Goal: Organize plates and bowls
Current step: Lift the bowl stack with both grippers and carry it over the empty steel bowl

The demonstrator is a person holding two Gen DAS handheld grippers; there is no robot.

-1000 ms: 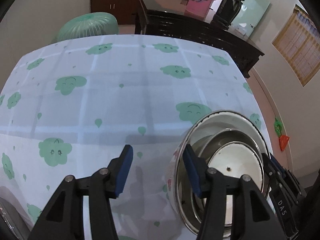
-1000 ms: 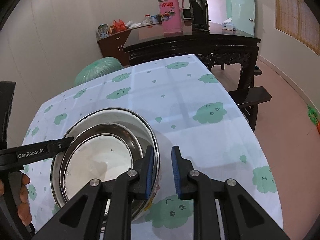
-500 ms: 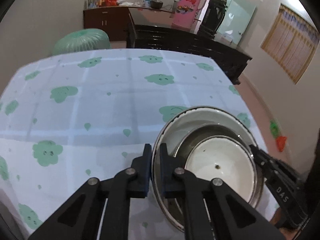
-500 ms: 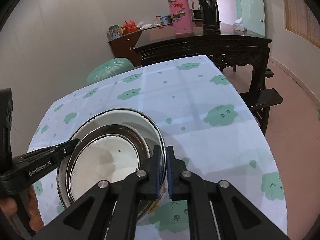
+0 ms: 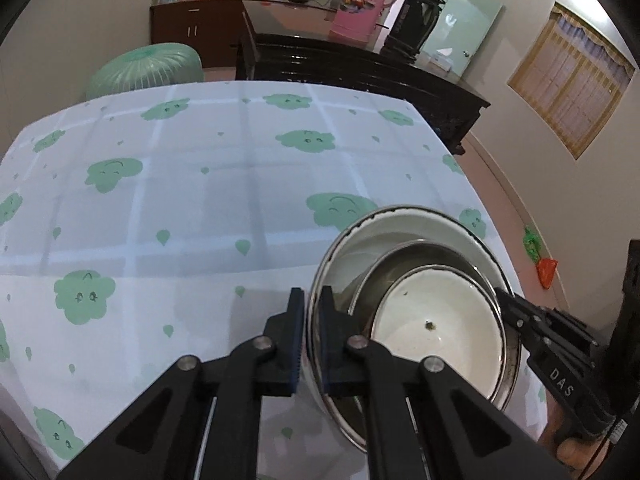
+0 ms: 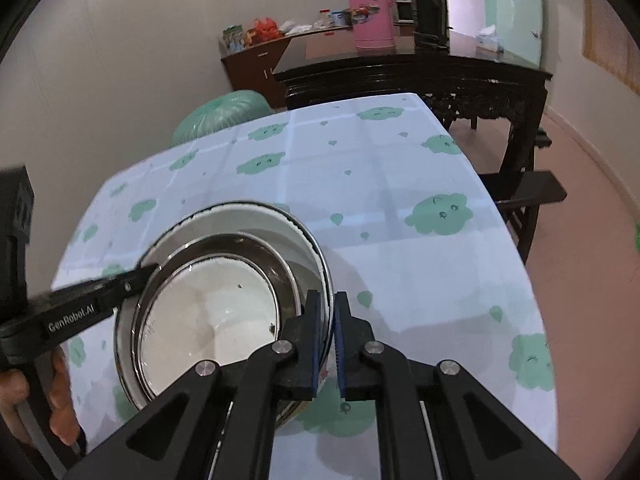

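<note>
A large white enamel basin [image 5: 416, 228] [image 6: 256, 220] holds a steel bowl [image 5: 424, 256] [image 6: 240, 246], and a white bowl [image 5: 444, 320] [image 6: 200, 312] sits inside that. The nested stack is tilted, above the green-cloud tablecloth [image 5: 180, 200] [image 6: 400, 220]. My left gripper [image 5: 310, 308] is shut on the basin's left rim. My right gripper [image 6: 328, 312] is shut on the opposite rim. Each gripper's black fingers show in the other view, the right gripper [image 5: 516, 308] and the left gripper [image 6: 132, 280], both at the rim.
A dark wooden sideboard [image 5: 360, 72] [image 6: 420, 72] stands beyond the table with a pink thermos [image 5: 360, 0] [image 6: 370, 8] and a black flask [image 5: 420, 16]. A green mesh food cover [image 5: 148, 68] lies at the far left. A dark bench [image 6: 528, 192] is beside the table's right edge.
Both grippers went from open beside the basin's rim to shut on it. The stack then rose slightly and tilted, while the cameras' view shifted a little.
</note>
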